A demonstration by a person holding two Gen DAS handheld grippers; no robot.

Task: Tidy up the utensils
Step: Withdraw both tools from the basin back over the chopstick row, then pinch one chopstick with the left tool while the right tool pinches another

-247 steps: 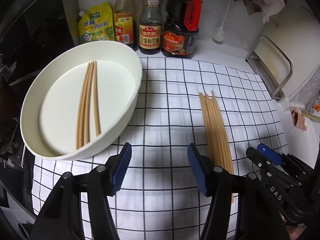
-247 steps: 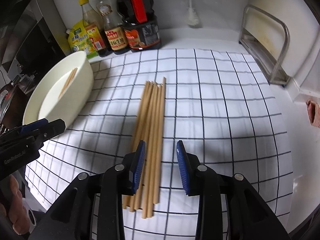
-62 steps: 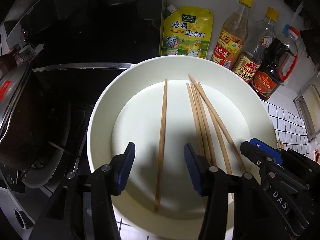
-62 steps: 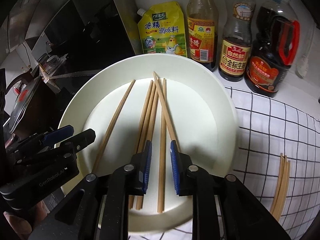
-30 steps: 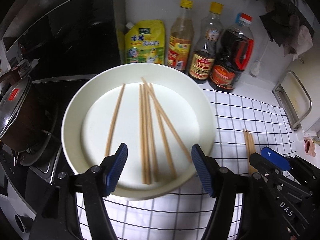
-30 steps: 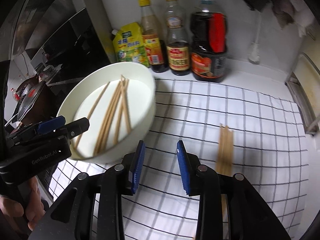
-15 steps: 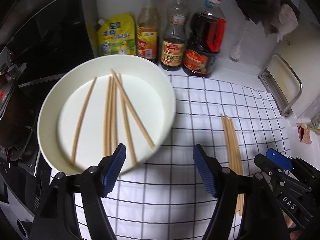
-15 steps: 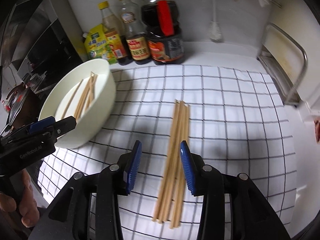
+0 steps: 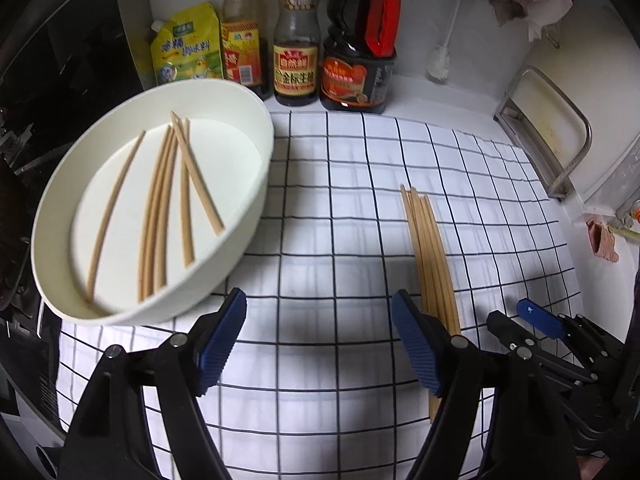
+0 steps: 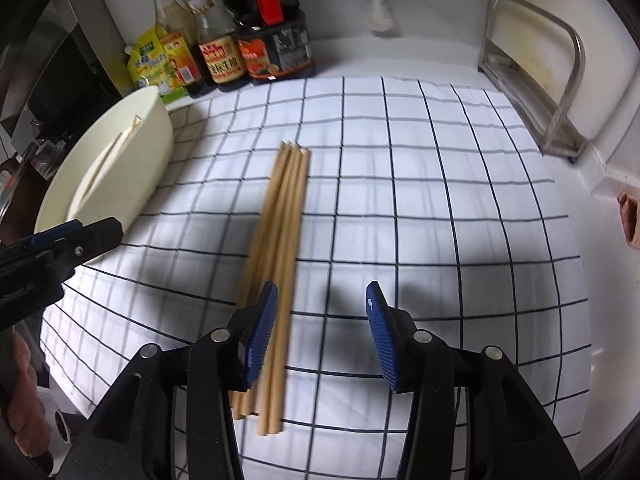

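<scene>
A white bowl at the left of the checked cloth holds several wooden chopsticks. More chopsticks lie bundled on the cloth to the right; they also show in the right wrist view. My left gripper is open and empty above the cloth, between bowl and bundle. My right gripper is open and empty, its left finger over the near end of the bundle. The bowl shows at the left of the right wrist view.
Three sauce bottles and a yellow seasoning pouch stand against the back wall. A metal rack stands at the right. A stove with a pot lies left of the bowl. The checked cloth covers the counter.
Both grippers have drawn back from over the bowl and moved right over the cloth. The right gripper has opened wider and come down near the bundle on the cloth.
</scene>
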